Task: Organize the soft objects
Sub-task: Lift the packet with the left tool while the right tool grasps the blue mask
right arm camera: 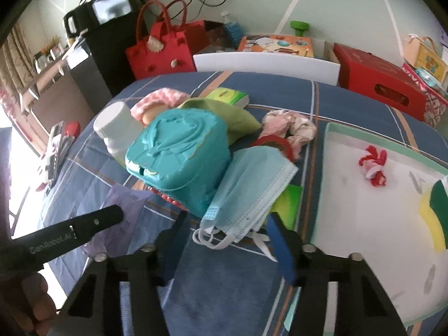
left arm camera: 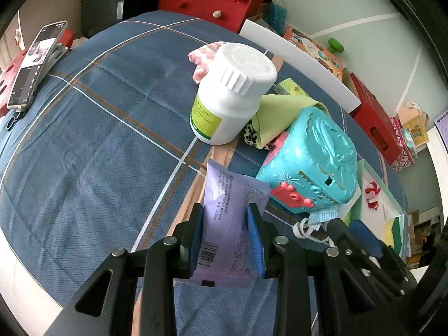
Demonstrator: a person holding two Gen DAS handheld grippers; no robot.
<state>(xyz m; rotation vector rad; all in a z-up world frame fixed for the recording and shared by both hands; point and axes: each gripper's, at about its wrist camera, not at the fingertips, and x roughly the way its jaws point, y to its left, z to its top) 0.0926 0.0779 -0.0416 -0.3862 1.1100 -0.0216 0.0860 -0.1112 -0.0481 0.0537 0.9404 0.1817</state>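
My left gripper (left arm camera: 226,233) is shut on a purple soft packet (left arm camera: 228,210), held just above the blue plaid cloth. The packet also shows in the right wrist view (right arm camera: 123,210) under the left gripper's arm. My right gripper (right arm camera: 228,236) is open around the near end of a light blue face mask (right arm camera: 252,187), which leans on a teal toy case (right arm camera: 179,151). A white tray (right arm camera: 364,224) at the right holds a red-and-white scrunchie (right arm camera: 373,165) and a yellow-green sponge (right arm camera: 434,215). A pink scrunchie (right arm camera: 291,128) and a green cloth (right arm camera: 235,117) lie behind the case.
A white pill bottle (left arm camera: 232,95) stands on the cloth beside a pink patterned cloth (left arm camera: 203,58). A phone on a stand (left arm camera: 36,64) is at the far left. A red bag (right arm camera: 162,47), a red box (right arm camera: 383,84) and a white board (right arm camera: 266,64) line the far edge.
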